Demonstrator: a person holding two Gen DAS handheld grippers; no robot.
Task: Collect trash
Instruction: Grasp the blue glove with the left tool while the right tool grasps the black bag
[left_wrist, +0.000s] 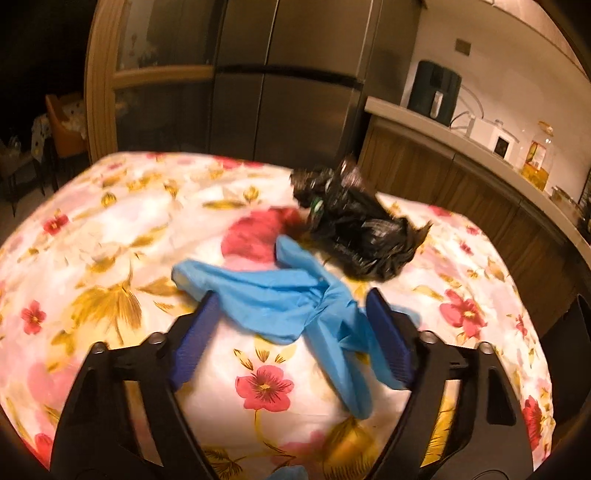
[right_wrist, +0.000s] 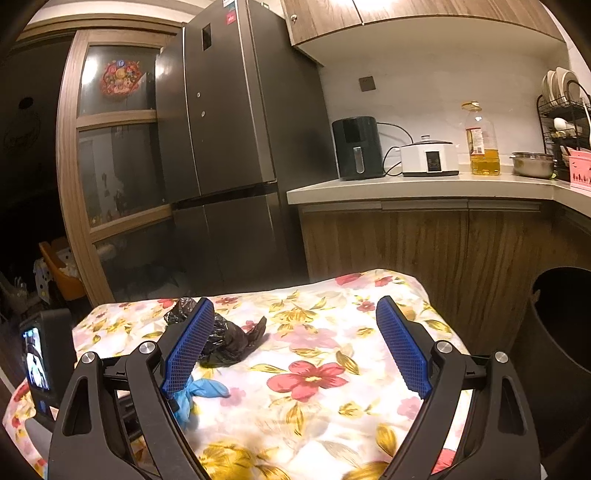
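A blue disposable glove (left_wrist: 280, 295) lies crumpled on the floral tablecloth (left_wrist: 110, 229). A crumpled black plastic bag (left_wrist: 354, 225) lies just beyond it. My left gripper (left_wrist: 291, 302) is open, its blue pads on either side of the glove, low over the table. In the right wrist view my right gripper (right_wrist: 295, 310) is open and empty above the tablecloth (right_wrist: 332, 369). There the black bag (right_wrist: 225, 339) sits behind the left finger and a bit of the glove (right_wrist: 203, 391) shows below it.
A dark round bin (right_wrist: 561, 332) stands right of the table. A fridge (right_wrist: 229, 147) and a counter (right_wrist: 424, 184) with an air fryer, cooker, oil bottle and pot lie behind. The left gripper's camera body (right_wrist: 40, 362) shows at the left.
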